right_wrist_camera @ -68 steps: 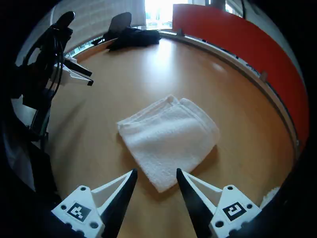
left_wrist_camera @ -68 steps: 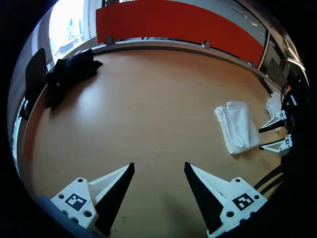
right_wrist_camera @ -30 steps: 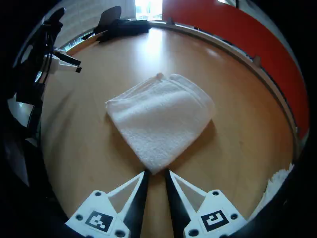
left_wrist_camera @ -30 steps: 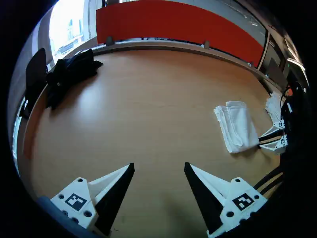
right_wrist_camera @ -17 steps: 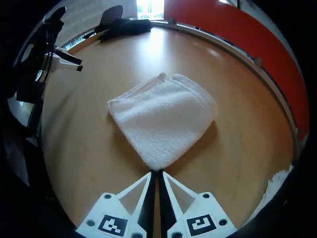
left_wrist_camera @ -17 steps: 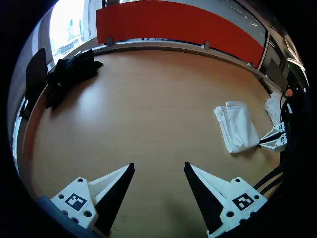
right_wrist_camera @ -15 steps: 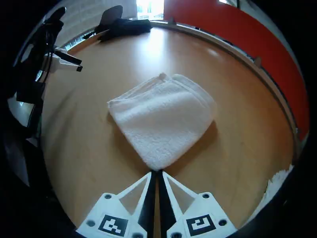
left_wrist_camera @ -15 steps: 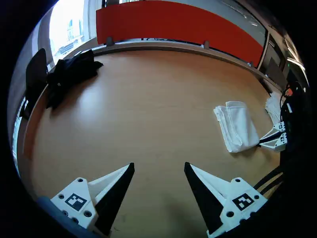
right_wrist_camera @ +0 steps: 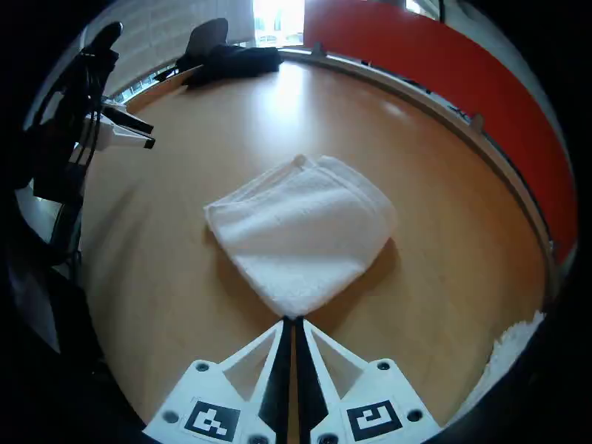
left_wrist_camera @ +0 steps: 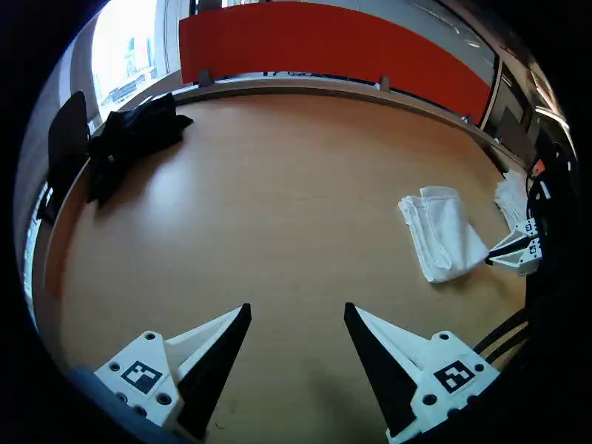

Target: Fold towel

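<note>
A white towel (right_wrist_camera: pixel 303 240), folded into a thick square, lies on the wooden table (right_wrist_camera: pixel 222 126) with one corner pointing at my right gripper (right_wrist_camera: pixel 294 323). That gripper is shut, its fingertips pinching the near corner. In the left gripper view the same towel (left_wrist_camera: pixel 442 231) rests at the right of the table (left_wrist_camera: pixel 281 192), and the right gripper (left_wrist_camera: pixel 490 258) touches its near corner. My left gripper (left_wrist_camera: pixel 296 306) stands open low over bare wood, far from the towel. It also appears at the left of the right gripper view, the left gripper (right_wrist_camera: pixel 152 138) held open.
A black garment (left_wrist_camera: pixel 129 137) lies at the table's far left corner beside a dark chair (left_wrist_camera: pixel 65 140). A red panel (left_wrist_camera: pixel 325 41) runs along the far edge. A heap of white cloth (left_wrist_camera: pixel 512 198) sits at the right edge, past the towel.
My right gripper moved up to the towel's near corner and went from open to shut on it, then rose slightly. The left gripper has stayed where it was, open.
</note>
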